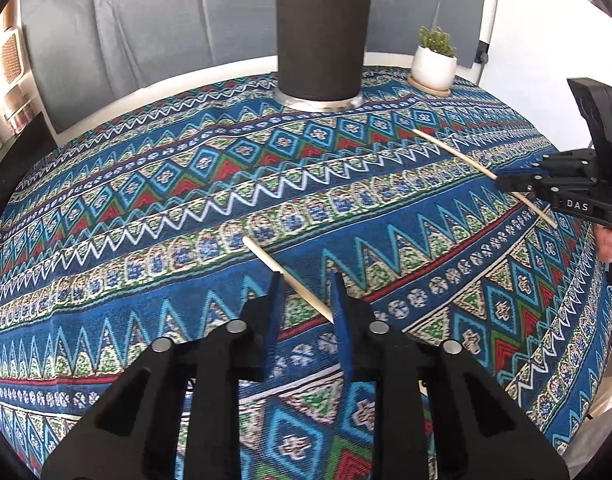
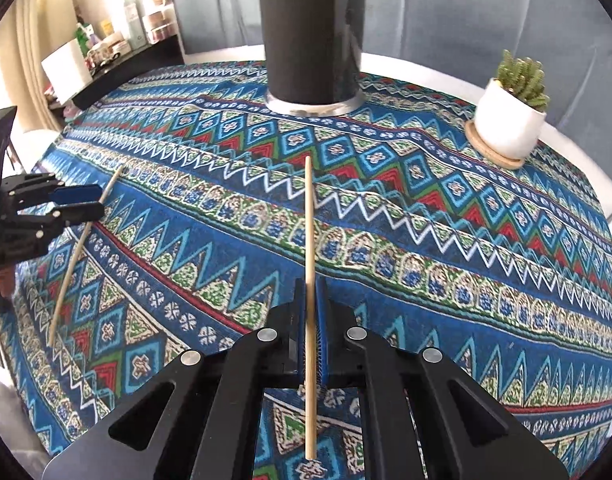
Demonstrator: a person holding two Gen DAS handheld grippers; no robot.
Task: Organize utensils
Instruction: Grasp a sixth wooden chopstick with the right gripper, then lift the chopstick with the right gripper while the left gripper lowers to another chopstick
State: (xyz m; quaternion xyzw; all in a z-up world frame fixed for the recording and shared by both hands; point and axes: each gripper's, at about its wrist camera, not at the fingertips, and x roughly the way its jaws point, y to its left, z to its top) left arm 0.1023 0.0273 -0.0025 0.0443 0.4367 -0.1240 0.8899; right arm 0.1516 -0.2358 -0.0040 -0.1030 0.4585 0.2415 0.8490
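Right gripper [image 2: 310,312] jaws clamped mid-shaft on chopstick [image 2: 309,220], tip aimed at black holder [image 2: 312,32]. Left gripper [image 1: 306,300] jaws apart, straddling second chopstick [image 1: 285,276] on cloth short of holder. I judge sticks light, stiff, slippery; I'd grip mid-length.

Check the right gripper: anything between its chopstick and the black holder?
Nothing visible. The right gripper is shut on its chopstick, which points toward the black holder. Only bare tablecloth lies between them. The potted plant sits off to the right, and the left gripper with the other chopstick is far left.
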